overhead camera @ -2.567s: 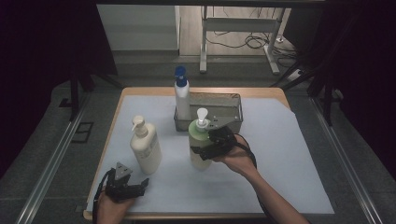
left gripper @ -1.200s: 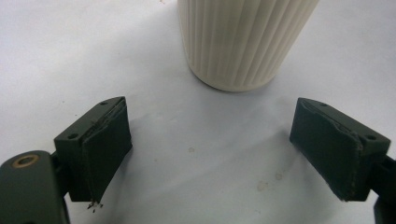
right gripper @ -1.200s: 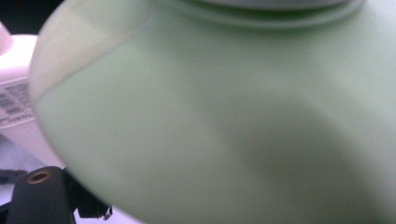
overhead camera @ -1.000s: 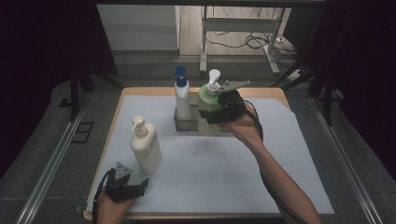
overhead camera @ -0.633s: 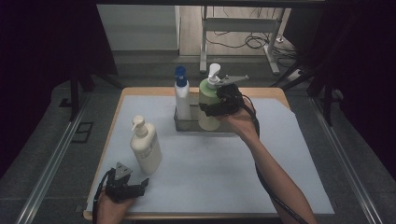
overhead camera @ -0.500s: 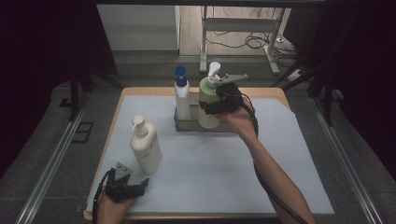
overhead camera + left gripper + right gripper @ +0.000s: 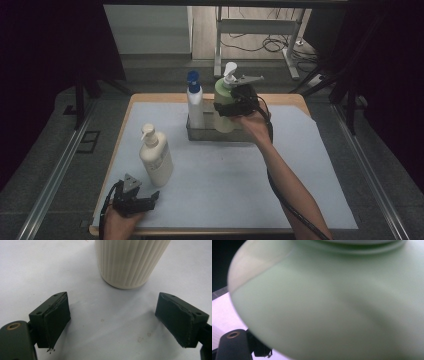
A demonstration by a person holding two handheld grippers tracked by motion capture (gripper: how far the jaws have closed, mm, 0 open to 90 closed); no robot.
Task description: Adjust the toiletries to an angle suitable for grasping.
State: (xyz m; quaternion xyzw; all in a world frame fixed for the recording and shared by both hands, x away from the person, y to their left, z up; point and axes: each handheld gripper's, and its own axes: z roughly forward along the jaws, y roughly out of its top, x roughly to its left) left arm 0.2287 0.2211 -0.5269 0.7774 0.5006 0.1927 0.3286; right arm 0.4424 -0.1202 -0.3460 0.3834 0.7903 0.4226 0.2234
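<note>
Trouble is likeliest at the grey metal tray (image 7: 220, 134) by the worktop's far edge: the right tool (image 7: 226, 109), clamped on the green pump bottle (image 7: 223, 102), could knock the blue-capped bottle (image 7: 194, 102) over. Left tool (image 7: 141, 201) rests apart, empty.

- Light is falling from above onto the pale table cover (image 7: 220, 175), leaving it evenly bright while the room around it is sinking into near-black.
- The cream bottle (image 7: 156, 159) is casting only a soft, short shadow in the high view, which is looking slightly grainy.
- In the left gripper view, the cover is glaring almost white, and the jaws are throwing faint grey shadows beneath them.
- In the right gripper view, the green bottle (image 7: 337, 302) is sitting too close, blurring into a smooth haze.
</note>
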